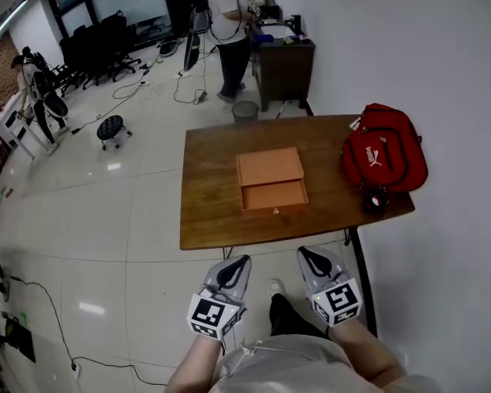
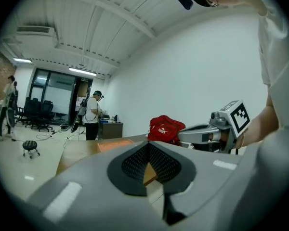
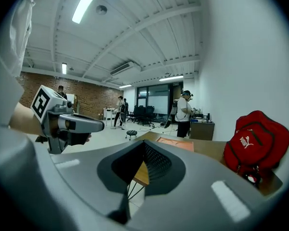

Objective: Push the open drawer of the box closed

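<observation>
A flat orange box (image 1: 269, 168) lies in the middle of the brown table (image 1: 213, 211). Its drawer (image 1: 274, 196) is pulled out toward me, with a small knob on its front. Both grippers hang short of the table's near edge, above the floor and apart from the box. My left gripper (image 1: 238, 263) is shut with nothing in it, and so is my right gripper (image 1: 308, 255). In the left gripper view the shut left gripper (image 2: 148, 146) points at the table, with the box (image 2: 116, 146) beyond. The right gripper view shows the right gripper (image 3: 144, 146) shut, and the box (image 3: 183, 143) ahead.
A red bag (image 1: 383, 155) sits on the table's right end, with a small dark object (image 1: 376, 199) beside it. Behind the table stand a bin (image 1: 245, 110), a dark cabinet (image 1: 282, 68) and a person (image 1: 229, 31). A stool (image 1: 110, 128) and cables are on the floor at left.
</observation>
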{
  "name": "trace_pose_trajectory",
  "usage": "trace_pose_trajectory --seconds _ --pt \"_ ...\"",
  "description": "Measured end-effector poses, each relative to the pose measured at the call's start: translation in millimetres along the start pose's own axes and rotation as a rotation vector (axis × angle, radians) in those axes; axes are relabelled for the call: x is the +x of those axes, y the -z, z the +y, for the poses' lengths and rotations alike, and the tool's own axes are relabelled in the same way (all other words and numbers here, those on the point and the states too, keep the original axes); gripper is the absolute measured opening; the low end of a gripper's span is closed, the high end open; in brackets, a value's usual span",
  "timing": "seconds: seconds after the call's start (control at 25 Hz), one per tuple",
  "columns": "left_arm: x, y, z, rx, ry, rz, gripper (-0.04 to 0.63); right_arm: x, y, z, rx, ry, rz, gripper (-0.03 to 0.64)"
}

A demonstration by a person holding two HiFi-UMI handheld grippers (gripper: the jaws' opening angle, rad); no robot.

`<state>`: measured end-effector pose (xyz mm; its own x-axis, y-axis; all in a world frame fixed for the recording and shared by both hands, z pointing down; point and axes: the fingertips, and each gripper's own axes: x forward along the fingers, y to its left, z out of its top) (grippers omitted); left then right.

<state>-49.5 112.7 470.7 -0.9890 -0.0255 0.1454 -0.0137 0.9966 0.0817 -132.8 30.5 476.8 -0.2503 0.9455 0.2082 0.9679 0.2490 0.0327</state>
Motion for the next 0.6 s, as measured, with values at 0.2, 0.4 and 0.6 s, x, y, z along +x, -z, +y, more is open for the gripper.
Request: trace_pose_trajectory --seconds 0.2,0.4,0.6 --pt "60 30 38 -0.051 -0.005 0.066 0.002 62 40 -42 0.024 -0.026 0.102 0.008" --pt "113 83 69 -0.121 -0.035 0.185 0.005 109 89 -73 0.082 -0.047 0.217 0.008" --pt "149 134 83 -0.207 -0.055 0.280 0.005 140 134 -87 0.139 -0.069 0.316 0.008"
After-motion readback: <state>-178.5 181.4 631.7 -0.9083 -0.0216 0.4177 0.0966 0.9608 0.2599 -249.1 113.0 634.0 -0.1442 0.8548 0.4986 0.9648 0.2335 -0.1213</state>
